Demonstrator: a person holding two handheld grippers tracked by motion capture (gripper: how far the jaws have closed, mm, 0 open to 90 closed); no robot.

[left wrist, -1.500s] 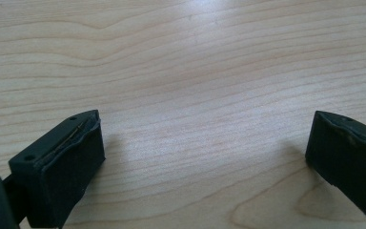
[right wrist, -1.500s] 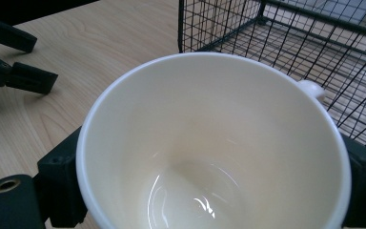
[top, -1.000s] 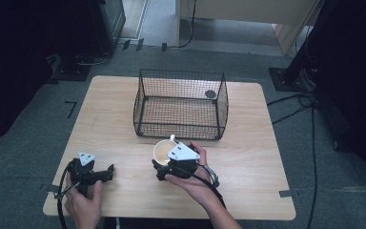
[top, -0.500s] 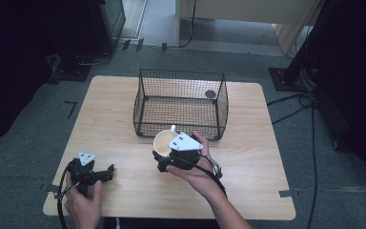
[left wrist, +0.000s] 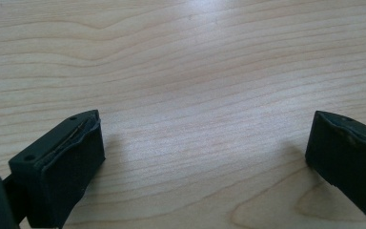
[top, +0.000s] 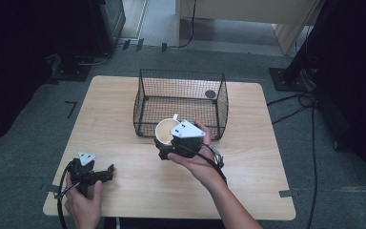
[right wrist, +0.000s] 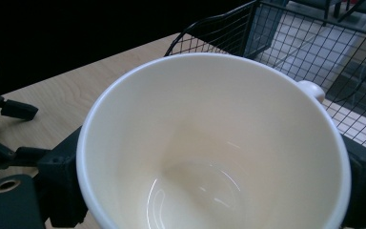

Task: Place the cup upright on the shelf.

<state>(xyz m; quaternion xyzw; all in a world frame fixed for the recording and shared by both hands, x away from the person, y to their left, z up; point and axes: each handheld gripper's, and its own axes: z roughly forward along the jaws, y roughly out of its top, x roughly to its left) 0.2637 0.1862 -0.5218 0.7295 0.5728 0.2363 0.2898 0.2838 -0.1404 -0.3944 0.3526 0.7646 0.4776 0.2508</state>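
Right tongs [top: 167, 143], held in the person's right hand [top: 196, 157], gripping a cream-coloured round ceramic mug [top: 166, 131]; jaws pressing against opposite sides of the mug's outer wall, as seen in the right gripper view, where the mug [right wrist: 209, 148] is sitting between the two black jaws at the lower left and lower right. Mug being held above the light wooden rectangular worktop [top: 124, 105], just at the near wall of the black wire-mesh rectangular basket [top: 181, 102], outside the basket as far as the high view is showing. Mouth of the mug opening upward and slightly toward the camera riding on the tongs; long axis running from the glossy bottom up through the rim, standing close to upright with a slight tilt. Small white handle [right wrist: 310, 89] projecting from the far side of the rim, pointing toward the basket mesh [right wrist: 314, 43]. Interior appearing bare and glossy.

Small dark round object [top: 210, 94] lying on the basket floor at the far right corner, well apart from the mug.

Left tongs [top: 106, 173], held in the person's left hand [top: 83, 202], resting low over the near left part of the worktop, well apart from the mug and the basket. Jaws standing wide apart in the left gripper view, one at the lower left and one at the right edge, holding nothing; bare wood grain of the worktop [left wrist: 195, 95] lying between them.
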